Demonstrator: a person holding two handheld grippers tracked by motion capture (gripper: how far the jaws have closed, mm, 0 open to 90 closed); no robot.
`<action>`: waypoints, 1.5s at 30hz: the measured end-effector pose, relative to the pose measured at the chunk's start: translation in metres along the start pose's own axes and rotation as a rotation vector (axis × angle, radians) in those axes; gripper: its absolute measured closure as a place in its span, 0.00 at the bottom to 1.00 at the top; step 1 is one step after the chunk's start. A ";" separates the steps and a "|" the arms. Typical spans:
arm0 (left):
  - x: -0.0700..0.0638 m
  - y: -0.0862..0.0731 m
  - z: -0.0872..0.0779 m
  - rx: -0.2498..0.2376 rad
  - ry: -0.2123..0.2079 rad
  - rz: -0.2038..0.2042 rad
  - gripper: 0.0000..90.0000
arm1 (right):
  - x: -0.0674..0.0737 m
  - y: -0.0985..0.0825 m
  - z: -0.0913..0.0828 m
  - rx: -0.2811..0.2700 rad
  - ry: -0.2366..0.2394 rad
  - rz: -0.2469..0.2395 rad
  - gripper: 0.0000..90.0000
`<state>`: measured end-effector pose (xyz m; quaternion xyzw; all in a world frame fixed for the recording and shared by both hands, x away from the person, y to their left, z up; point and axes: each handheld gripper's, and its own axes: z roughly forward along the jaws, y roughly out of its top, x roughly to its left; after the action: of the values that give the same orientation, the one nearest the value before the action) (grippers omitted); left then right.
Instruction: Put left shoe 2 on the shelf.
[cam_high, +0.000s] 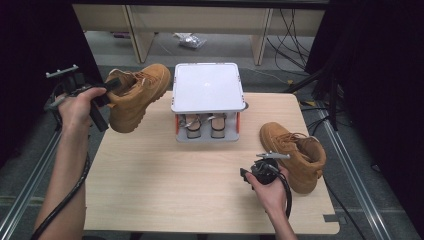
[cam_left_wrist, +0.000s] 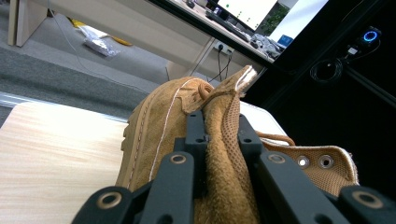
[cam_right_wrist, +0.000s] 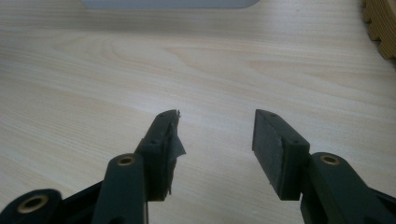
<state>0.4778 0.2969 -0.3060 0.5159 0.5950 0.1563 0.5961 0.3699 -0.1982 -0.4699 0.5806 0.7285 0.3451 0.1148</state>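
A tan suede boot (cam_high: 137, 95) hangs in the air above the table's far left corner, toe pointing right and up. My left gripper (cam_high: 102, 97) is shut on its collar; in the left gripper view the black jaws pinch the boot's heel collar (cam_left_wrist: 224, 135) between them. A second tan boot (cam_high: 295, 152) lies on the table at the right. Just left of it, near the front edge, my right gripper (cam_high: 250, 176) rests low over the wood. In the right gripper view its jaws (cam_right_wrist: 217, 135) stand open with bare table between them.
A small white two-level shoe rack (cam_high: 207, 87) stands at the table's far middle, with a pair of shoes (cam_high: 202, 125) on its lower shelf. The light wooden table (cam_high: 175, 185) has metal rails on both sides. Desk legs and cables lie beyond it.
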 end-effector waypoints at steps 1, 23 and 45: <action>-0.001 0.000 0.000 0.000 -0.001 0.001 0.89 | 0.000 0.000 0.000 -0.001 0.000 0.003 0.57; -0.022 0.009 0.026 0.005 -0.042 -0.003 0.89 | 0.001 0.001 0.000 -0.008 0.018 -0.021 0.57; -0.042 0.015 0.061 0.024 -0.030 -0.011 0.89 | 0.000 -0.001 -0.003 -0.003 0.009 0.010 0.57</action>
<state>0.5272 0.2433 -0.2857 0.5220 0.5906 0.1381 0.5997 0.3673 -0.1997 -0.4680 0.5824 0.7256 0.3494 0.1106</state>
